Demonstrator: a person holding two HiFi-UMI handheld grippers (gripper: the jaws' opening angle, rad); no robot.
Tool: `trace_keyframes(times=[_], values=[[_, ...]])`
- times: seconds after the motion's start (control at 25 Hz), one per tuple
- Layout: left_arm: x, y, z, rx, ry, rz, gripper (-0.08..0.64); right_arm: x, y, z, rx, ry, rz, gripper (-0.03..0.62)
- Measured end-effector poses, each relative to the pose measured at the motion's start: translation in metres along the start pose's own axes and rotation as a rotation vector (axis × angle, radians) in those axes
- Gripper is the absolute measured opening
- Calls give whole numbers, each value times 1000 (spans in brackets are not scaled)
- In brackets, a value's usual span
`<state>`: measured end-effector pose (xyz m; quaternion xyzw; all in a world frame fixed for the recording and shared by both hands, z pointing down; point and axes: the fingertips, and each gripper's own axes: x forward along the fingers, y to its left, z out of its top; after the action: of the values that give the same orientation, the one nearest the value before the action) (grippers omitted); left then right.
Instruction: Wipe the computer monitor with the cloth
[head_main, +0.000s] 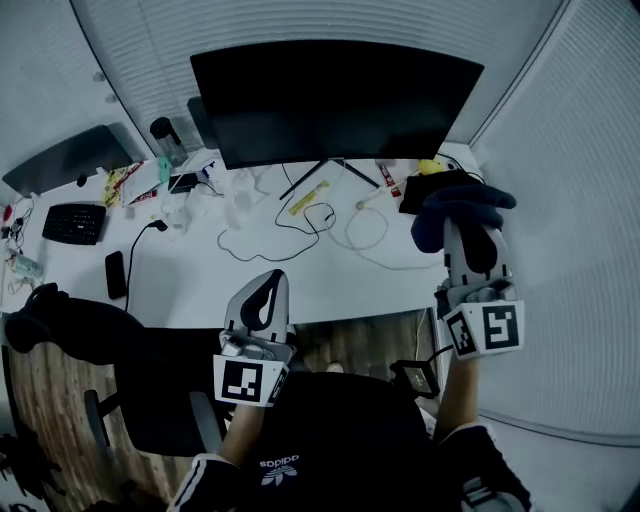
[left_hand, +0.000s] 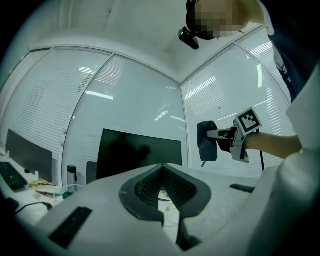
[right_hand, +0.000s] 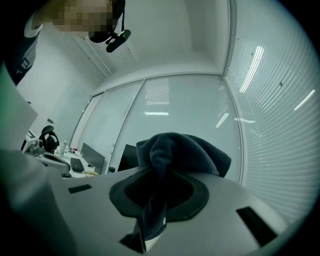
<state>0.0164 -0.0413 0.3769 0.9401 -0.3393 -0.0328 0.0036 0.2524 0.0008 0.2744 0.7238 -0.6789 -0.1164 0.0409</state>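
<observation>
Holding the cloth (head_main: 455, 208) up in the air with the right tongs (head_main: 472, 245), squeezed shut on a dark bunch of it. Hanging off to the right of the monitor (head_main: 335, 100), not touching it. Carrying nothing in the left tongs (head_main: 264, 290), closed together, low and near.

Looks like the reaching step, with no wiping begun. Move the cloth left and far, up to the dark screen. Press with the soft bunch only, never with the hard tips. Push gently, to stop the thin stand from tipping. Start at a top corner, go side to side, then down a little, then back again. Keep the squeeze firm, to stop a drop onto the tabletop (head_main: 200, 270) and its wires (head_main: 300, 225). Keep the left tongs out of the way, or rest them softly on the monitor's edge for a steady screen.

From the head view: the whole tabletop, the wires, a keyboard (head_main: 75, 222) and a phone (head_main: 116, 273) on the left, but little of the grip itself. From the right gripper view: cloth pinched deep between the two sides, with a tail hanging down on the near side. From the left gripper view: closed, empty tongs up close, plus the cloth seen from the side, drooping from the right tongs, apart from the screen.
</observation>
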Motion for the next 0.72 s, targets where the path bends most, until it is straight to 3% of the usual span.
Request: trace_keyframes(times=[0.32, 0.72], values=[[-35, -91, -8, -23, -7, -34, 5, -105, -10, -26, 46, 59, 33, 46], [-63, -144, -22, -49, 34, -112, 6, -161, 31, -75, 156, 159, 123, 46]])
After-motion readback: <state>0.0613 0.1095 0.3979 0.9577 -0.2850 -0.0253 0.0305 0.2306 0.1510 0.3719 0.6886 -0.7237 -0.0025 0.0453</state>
